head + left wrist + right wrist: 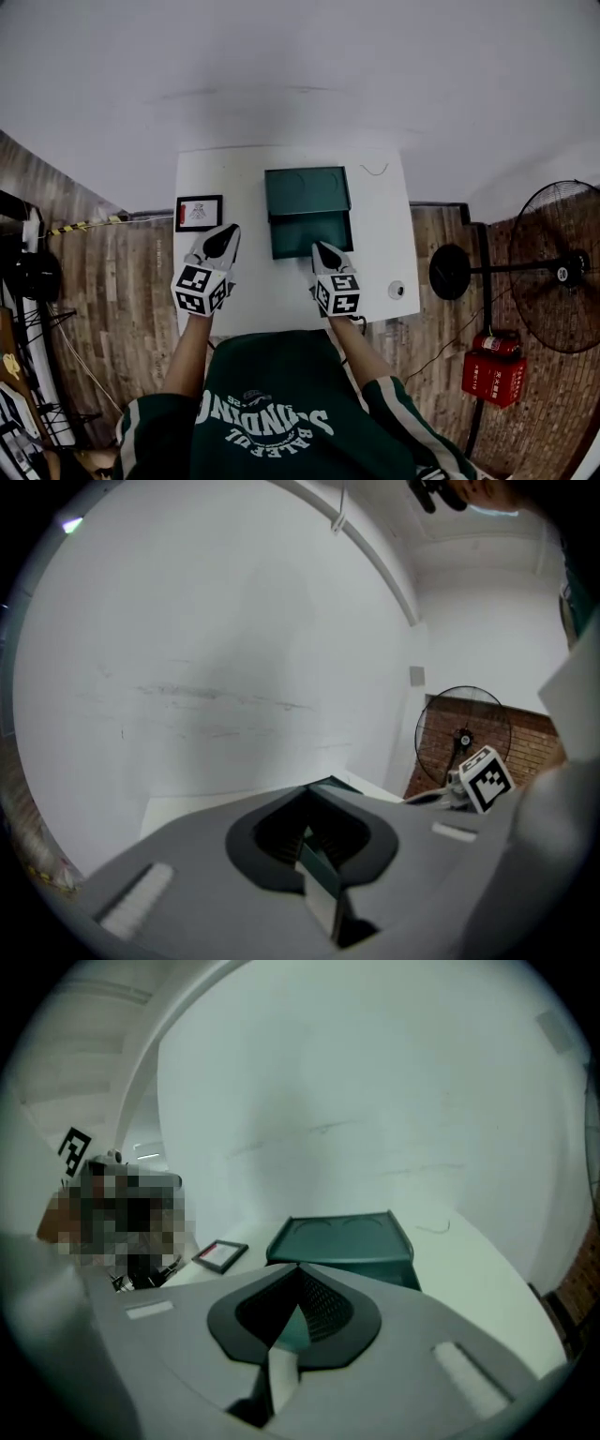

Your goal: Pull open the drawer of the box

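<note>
Currently I have the green box (307,190) sitting mid-frame on the white tabletop (380,216) in the head view. Its drawer (300,234) shows as a darker green panel on the side nearer the bottom of the frame; how far out it stands I cannot tell. My right tool (324,251) sits at the drawer's lower right corner with its tip overlapping the edge, though I cannot make out contact. The right gripper view shows the right tool (286,1321) pressed together with nothing in it, and the box (342,1238) lies in the middle just beyond the tip. My left tool (224,241) is left of the box and apart from it, just below a small black frame (199,213). The left gripper view shows the left tool (314,850) likewise pressed together and empty, pointing up at a white wall (234,667), with a fan (464,738) at the right of that frame.
</note>
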Demonstrator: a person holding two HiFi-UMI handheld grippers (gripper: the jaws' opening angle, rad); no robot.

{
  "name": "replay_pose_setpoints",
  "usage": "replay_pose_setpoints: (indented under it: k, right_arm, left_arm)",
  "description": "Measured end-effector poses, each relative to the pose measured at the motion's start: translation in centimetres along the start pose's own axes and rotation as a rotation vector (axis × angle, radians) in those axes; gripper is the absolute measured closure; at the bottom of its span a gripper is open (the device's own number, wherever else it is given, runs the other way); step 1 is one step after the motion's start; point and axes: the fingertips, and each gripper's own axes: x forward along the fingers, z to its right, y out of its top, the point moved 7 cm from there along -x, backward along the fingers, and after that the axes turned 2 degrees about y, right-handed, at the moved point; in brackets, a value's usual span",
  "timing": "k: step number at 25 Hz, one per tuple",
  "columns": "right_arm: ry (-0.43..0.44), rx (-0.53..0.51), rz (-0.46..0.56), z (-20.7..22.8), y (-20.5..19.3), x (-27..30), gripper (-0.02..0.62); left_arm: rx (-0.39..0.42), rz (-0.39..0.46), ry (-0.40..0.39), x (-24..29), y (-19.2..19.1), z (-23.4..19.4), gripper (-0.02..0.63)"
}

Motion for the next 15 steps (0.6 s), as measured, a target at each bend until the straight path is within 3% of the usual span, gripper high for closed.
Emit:
replay_pose_setpoints:
  k: [8,15]
  right_arm:
    - [0.054,-0.138,0.275,-2.7,10.5,-2.1,0.594]
    - [0.068,-0.159,0.334,-3.7,12.3,-2.9,0.594]
  left_arm:
    - [0.068,0.089,0.009,-0.5,4.5,-1.2,0.552]
    - [0.084,0.114,0.008,-0.6,5.6,-1.6,0.552]
